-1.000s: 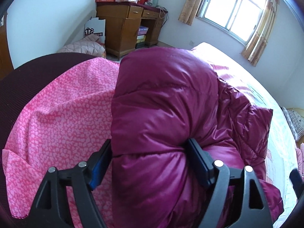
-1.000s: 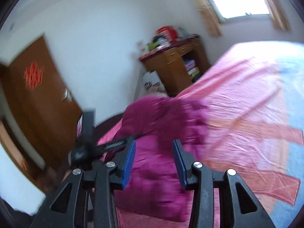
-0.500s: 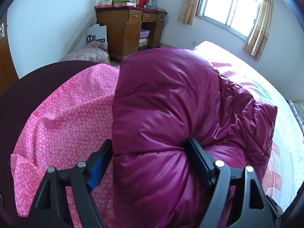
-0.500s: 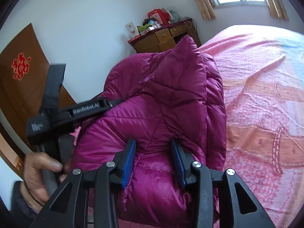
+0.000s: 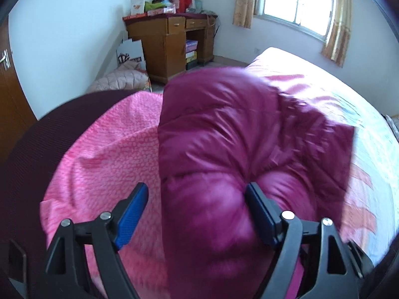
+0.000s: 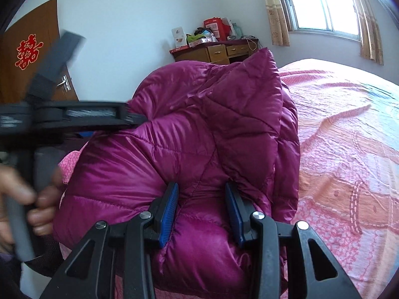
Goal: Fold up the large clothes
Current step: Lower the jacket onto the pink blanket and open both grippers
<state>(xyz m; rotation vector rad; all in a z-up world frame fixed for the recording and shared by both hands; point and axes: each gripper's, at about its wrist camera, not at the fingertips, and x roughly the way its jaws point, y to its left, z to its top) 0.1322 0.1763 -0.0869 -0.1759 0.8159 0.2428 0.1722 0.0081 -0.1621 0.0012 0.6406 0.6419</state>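
Note:
A puffy magenta down jacket (image 5: 219, 134) lies bunched on the pink bedspread (image 5: 104, 154). My left gripper (image 5: 197, 206) is open: its left blue pad (image 5: 132, 211) stands clear of the fabric and the right pad (image 5: 259, 214) touches the jacket's bulge. In the right wrist view the jacket (image 6: 189, 129) fills the middle. My right gripper (image 6: 202, 204) is shut on a thick fold of it at the near edge. The left gripper's black body (image 6: 74, 117) and the hand holding it (image 6: 27, 199) show at the left of that view.
The bed (image 6: 349, 149) stretches to the right under a pink patterned cover. A wooden desk (image 5: 169, 39) with boxes on top stands against the far wall. A window with curtains (image 5: 299, 2) is at the back right. A brown door (image 6: 32, 57) is on the left.
My left gripper has opened; its left pad has come off the jacket. My right gripper moved in and has closed on a fold of the jacket, which now bulges up between the grippers.

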